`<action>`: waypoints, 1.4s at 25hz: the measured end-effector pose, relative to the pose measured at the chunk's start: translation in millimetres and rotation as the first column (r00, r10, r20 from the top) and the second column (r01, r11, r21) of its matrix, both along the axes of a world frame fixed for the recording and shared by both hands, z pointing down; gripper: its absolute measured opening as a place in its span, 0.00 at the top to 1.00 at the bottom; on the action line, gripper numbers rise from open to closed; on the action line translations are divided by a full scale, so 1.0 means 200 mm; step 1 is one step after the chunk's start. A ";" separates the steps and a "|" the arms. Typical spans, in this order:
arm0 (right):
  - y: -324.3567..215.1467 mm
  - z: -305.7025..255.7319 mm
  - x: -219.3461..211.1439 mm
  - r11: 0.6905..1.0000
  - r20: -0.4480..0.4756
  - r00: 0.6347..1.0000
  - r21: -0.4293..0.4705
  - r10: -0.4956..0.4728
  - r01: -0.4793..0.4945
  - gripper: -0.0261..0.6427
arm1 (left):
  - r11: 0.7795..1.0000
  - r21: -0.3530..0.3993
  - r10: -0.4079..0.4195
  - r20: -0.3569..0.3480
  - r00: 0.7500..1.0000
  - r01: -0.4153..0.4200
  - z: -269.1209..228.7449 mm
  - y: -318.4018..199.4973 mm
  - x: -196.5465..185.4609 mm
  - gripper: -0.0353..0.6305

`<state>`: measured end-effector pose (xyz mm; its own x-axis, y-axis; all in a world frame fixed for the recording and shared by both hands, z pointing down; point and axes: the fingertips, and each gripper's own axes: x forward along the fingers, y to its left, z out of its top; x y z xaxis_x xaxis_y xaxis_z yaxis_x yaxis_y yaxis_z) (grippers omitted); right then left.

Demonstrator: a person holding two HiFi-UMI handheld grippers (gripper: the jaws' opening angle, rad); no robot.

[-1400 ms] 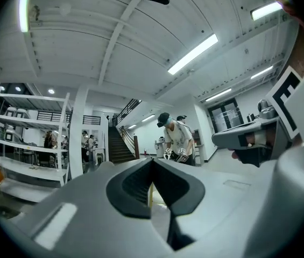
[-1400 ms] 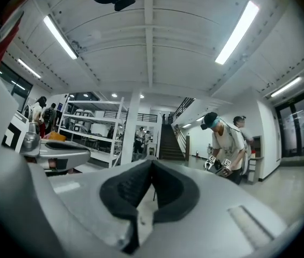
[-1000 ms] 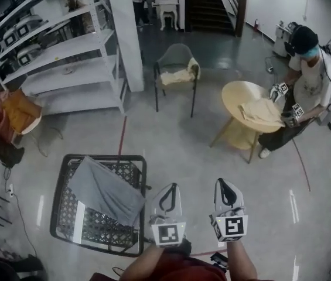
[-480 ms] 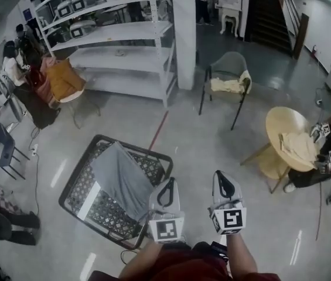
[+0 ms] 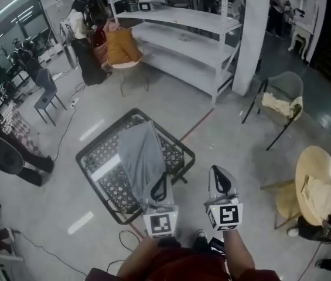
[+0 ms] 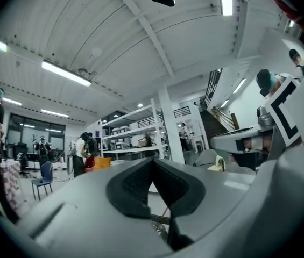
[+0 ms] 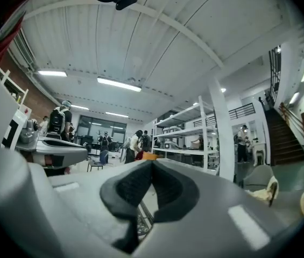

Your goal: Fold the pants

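The 2 claws are clenched and empty, while the grey pants (image 5: 140,154) lie unfolded on the black mesh bench (image 5: 111,183), long axis running away from the operator, near end just beyond the left claw (image 5: 160,187), the right claw (image 5: 220,180) standing farther off.

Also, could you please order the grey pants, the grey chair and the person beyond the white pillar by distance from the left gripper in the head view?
1. Grey pants, on the black mesh table, just ahead of the left gripper.
2. Grey chair, to the right, across the floor.
3. Standing person, top right, beyond the white pillar.
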<state>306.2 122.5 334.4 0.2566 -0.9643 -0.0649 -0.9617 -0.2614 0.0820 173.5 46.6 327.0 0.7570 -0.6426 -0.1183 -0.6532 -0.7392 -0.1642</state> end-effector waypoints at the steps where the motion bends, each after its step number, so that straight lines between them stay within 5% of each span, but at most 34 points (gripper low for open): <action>1: 0.00 0.00 0.01 0.999 0.000 0.999 -0.001 -0.036 0.036 0.96 | 0.999 -0.009 -0.040 -0.005 0.999 0.040 0.00 0.01 -0.01 0.94; 6: -0.01 0.01 -0.03 0.979 -0.004 0.979 -0.009 -0.202 0.202 0.96 | 0.981 -0.012 -0.193 0.006 0.981 0.193 0.00 0.11 -0.09 0.94; 11: -0.05 0.01 -0.11 0.936 -0.016 0.936 -0.010 -0.353 0.352 0.96 | 0.939 -0.013 -0.342 0.042 0.939 0.342 0.03 0.18 -0.23 0.94; 20: -0.21 0.14 -0.37 0.851 -0.032 0.851 -0.047 -0.524 0.522 0.96 | 0.876 -0.011 -0.481 0.064 0.874 0.483 0.14 0.18 -0.51 0.94; 27: -0.35 0.31 -0.55 0.779 -0.086 0.777 -0.148 -0.624 0.610 0.96 | 0.872 0.014 -0.483 0.201 0.853 0.490 0.39 0.08 -0.61 0.94; 35: -0.51 0.65 -0.71 0.654 -0.080 0.675 -0.355 -0.734 0.669 0.86 | 0.898 -0.098 -0.348 0.436 0.830 0.428 0.80 -0.04 -0.66 0.79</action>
<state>163.6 20.9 464.7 -0.4920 -0.8305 0.2610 -0.7980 0.5501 0.2462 41.7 38.9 486.1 0.3955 -0.8725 0.2869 -0.8000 -0.4807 -0.3592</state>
